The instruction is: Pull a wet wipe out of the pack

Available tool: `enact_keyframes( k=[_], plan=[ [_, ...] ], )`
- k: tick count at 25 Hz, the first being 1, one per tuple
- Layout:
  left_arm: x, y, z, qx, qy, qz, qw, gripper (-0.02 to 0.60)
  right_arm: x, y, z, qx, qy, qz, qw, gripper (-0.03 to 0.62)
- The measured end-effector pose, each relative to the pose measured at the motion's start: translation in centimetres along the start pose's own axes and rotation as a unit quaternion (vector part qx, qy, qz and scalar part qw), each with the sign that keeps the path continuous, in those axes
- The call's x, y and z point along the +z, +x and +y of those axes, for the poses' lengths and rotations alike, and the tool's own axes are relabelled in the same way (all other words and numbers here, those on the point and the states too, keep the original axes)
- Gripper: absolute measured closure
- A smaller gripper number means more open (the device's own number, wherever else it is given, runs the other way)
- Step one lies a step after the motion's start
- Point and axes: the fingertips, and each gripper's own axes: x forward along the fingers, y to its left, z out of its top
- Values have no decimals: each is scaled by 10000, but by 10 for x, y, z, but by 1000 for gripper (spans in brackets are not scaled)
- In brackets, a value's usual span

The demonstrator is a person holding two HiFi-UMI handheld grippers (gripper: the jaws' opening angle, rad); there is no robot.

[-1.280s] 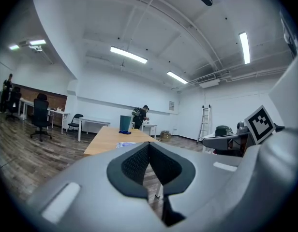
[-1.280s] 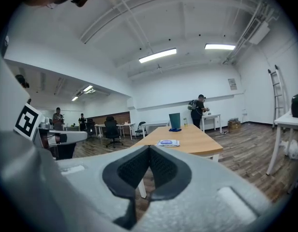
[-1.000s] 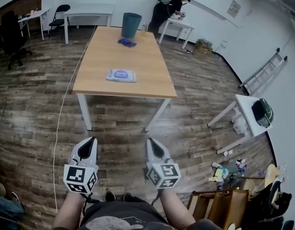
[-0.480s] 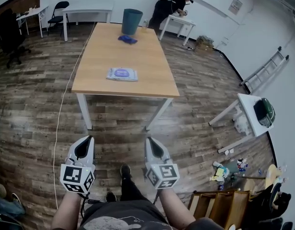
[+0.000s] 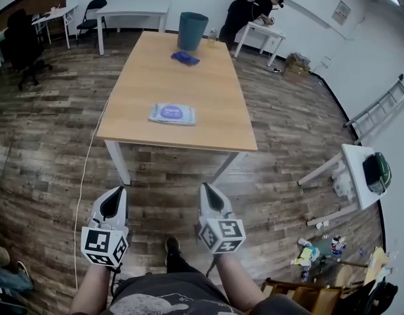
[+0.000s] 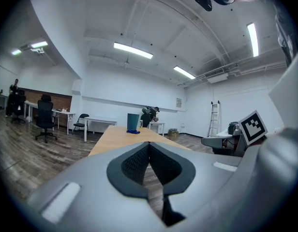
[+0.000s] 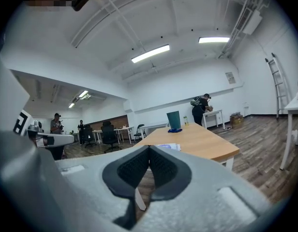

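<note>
Fingers [image 6: 132,164] of the left gripper [image 6: 149,145] are pressed together with nothing between them, and the right gripper [image 7: 149,149] is likewise clenched and empty. In the head view both units, left gripper [image 5: 116,193] and right gripper [image 5: 206,189], are held side by side over the plank floor, short of the table [image 5: 208,87] and pointing toward it. The wet wipe pack [image 5: 172,113] lies flat on the near half of the tabletop, well apart from both grippers and straight ahead, on a line between them. Its long axis runs across the view, roughly parallel to the near table edge. The pack sits slightly closer to the right gripper's line, so that unit appears to have the shorter approach; the right gripper view shows the pack [image 7: 170,146] just right of the closed tips. The pack is a thin, soft-looking pale rectangle with a purple oval at its centre, probably the dispensing flap. Each jaw pad is dark and finely ribbed, set in a smooth grey shell. A teal bin [image 5: 192,31] and a blue cloth [image 5: 185,58] occupy the far end.
</note>
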Motion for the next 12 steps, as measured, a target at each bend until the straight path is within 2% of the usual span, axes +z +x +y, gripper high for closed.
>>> enact_keyframes(
  k=[4,12],
  plan=[
    [15,35,0,33,17,-126,9999,563,15,33,-20,97,-59,-19,9999,605],
    [13,91,0,213,-27,2,9998,563,27,70,-63,183,-148,25,9997,605]
  ],
)
